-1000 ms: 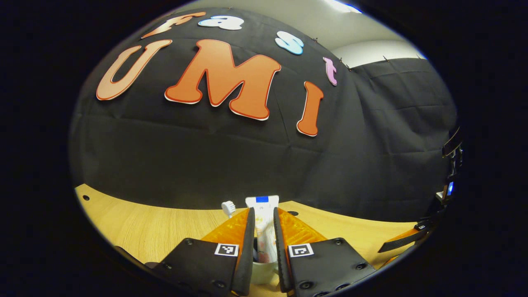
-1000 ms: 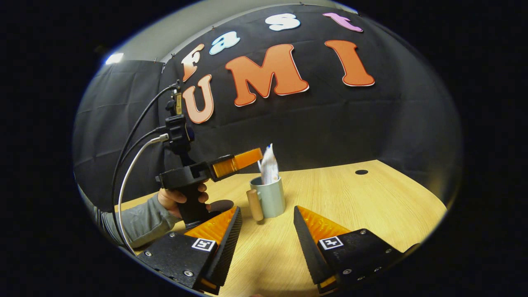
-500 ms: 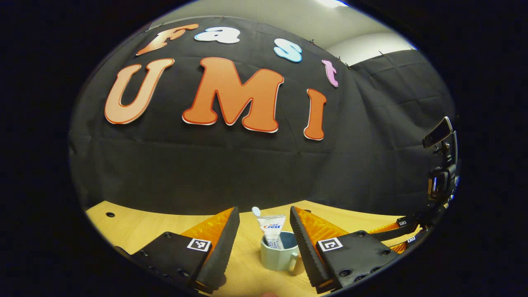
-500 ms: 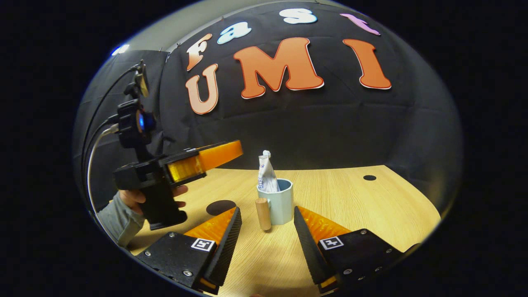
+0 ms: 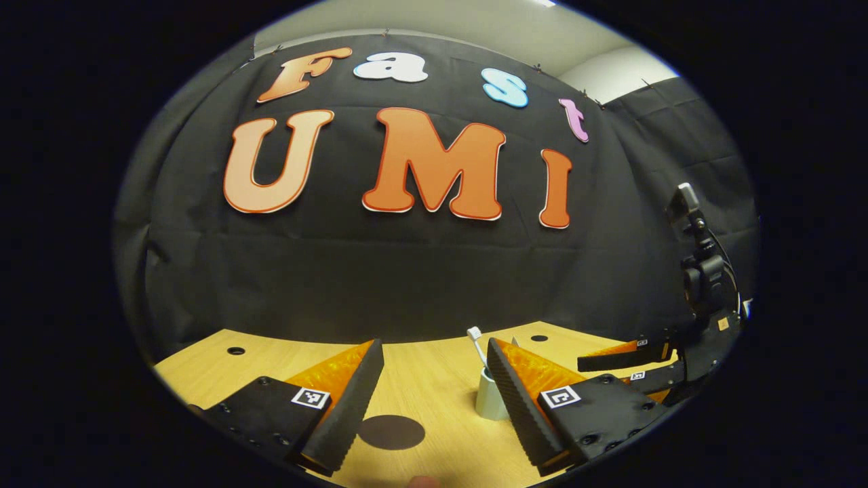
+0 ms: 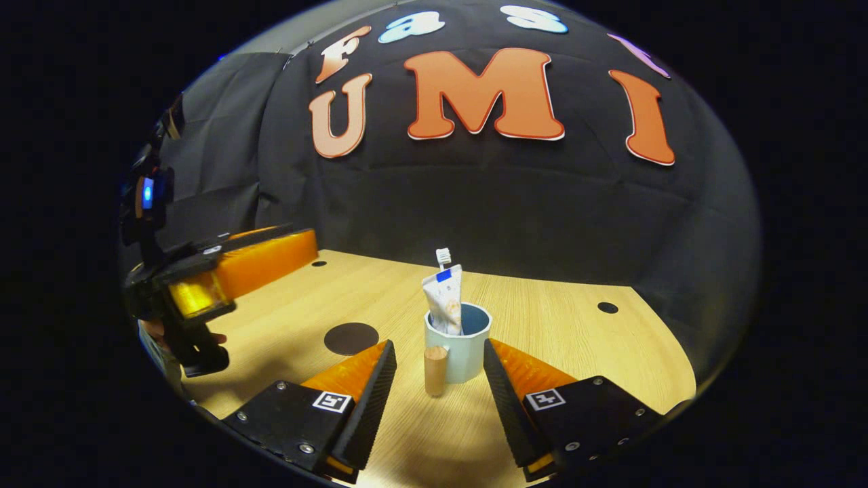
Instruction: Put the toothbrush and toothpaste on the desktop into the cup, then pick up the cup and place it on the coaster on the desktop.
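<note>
Standing on the desktop (image 6: 576, 339), cup (image 6: 458, 342) holds toothbrush (image 6: 443, 256) and toothpaste (image 6: 444, 298); right gripper (image 6: 434, 386) gapes toward its handle (image 6: 435, 369) (likely pickup), left gripper (image 5: 434, 386) empty and spread, coaster (image 6: 351, 338) near.

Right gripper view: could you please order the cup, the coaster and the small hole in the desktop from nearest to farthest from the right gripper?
From the right gripper:
1. Cup, straight ahead between the open fingers, its handle toward the camera.
2. Coaster, ahead to the left.
3. Small hole, farther back on the right.
</note>
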{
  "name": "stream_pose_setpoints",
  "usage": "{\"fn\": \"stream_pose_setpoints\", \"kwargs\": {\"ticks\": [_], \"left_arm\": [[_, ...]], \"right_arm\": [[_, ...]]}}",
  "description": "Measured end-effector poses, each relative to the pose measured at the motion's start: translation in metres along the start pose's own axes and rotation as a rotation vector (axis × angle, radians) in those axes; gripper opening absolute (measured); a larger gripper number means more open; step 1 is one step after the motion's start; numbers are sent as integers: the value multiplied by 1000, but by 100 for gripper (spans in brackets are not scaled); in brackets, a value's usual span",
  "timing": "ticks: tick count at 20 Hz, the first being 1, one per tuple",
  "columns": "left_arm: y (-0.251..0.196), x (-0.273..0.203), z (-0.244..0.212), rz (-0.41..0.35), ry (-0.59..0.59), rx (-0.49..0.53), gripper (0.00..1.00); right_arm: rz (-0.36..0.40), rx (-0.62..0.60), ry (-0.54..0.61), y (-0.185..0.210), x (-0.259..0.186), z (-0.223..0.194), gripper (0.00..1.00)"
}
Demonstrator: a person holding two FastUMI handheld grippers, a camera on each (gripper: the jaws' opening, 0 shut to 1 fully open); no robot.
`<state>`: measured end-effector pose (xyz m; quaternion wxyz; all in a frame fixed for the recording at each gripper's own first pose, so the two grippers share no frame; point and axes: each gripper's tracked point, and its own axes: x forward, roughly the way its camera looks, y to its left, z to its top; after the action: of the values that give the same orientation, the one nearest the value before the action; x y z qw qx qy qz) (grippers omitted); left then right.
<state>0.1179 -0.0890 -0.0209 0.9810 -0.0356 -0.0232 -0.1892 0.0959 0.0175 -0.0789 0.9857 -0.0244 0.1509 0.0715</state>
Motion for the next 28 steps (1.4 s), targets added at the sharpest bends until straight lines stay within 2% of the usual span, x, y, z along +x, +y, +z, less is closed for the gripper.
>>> {"fn": "stream_pose_setpoints", "kwargs": {"ticks": [5,9,16,19,21,22,25,26,27,28], "left_arm": [[26,-24,-1,69,38,24,97],[44,-40,-2,116,42,39,96],[70,-64,-29,171,98,25,97],[81,-70,-33,189,109,17,97],[86,-73,-40,196,118,13,97],[89,-75,-43,203,126,11,96],[91,-79,-48,206,139,-13,97],[92,-78,-51,204,147,-17,97],[92,-79,-54,205,160,-15,99],[93,-80,-58,208,172,-8,97]], "right_arm": [[28,17,107,13,22,-4,79],[-30,-23,223,4,39,-17,78],[-105,2,437,-8,62,-43,79],[-111,35,521,-11,71,-50,76],[-117,36,563,-16,76,-53,68],[-113,42,576,-16,79,-55,72],[-114,29,633,-17,78,-66,70],[-117,10,646,-17,79,-69,63],[-122,-4,657,-18,79,-71,66],[-127,-7,666,-18,79,-74,62]]}}
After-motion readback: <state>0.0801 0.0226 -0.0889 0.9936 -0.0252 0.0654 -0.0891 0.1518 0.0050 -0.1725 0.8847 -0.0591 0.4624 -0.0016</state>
